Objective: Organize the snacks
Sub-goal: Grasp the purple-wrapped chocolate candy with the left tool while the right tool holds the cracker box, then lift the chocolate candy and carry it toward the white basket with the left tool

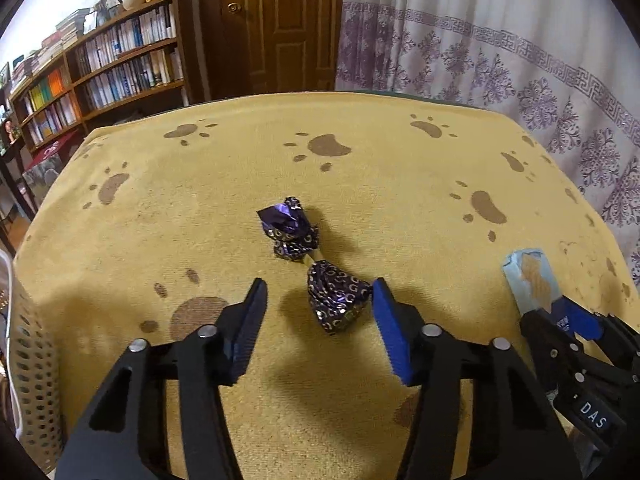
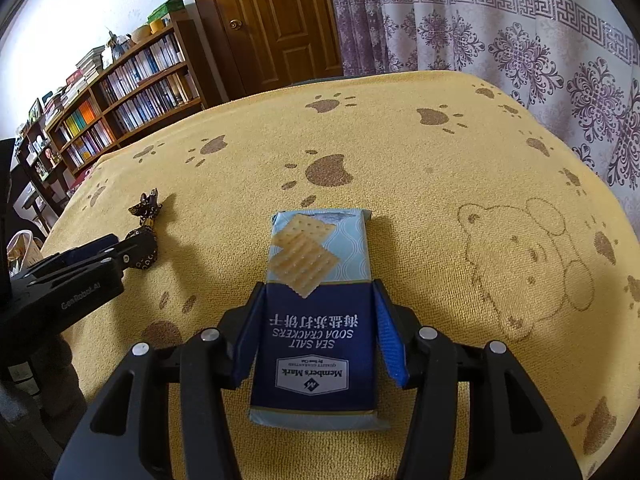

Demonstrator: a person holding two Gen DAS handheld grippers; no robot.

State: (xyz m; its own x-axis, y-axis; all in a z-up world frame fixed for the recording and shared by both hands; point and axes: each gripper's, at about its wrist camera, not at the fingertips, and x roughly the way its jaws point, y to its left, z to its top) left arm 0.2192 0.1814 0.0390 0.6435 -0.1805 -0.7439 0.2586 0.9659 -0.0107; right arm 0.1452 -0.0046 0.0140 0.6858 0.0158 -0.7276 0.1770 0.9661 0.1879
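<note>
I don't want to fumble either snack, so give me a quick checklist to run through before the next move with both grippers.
1. Left gripper open wide enough for the candy: ok, its fingers stand apart on either side of the near end.
2. Candy centred between the left fingers: not ok, it lies close to the right-hand finger.
3. Right gripper straddling the cracker packet: ok, a finger on each long side.
4. Right grip firm on the packet: cannot tell, the fingers sit at its edges.
5. Basket within reach on the left: cannot tell, only its rim shows.
</note>
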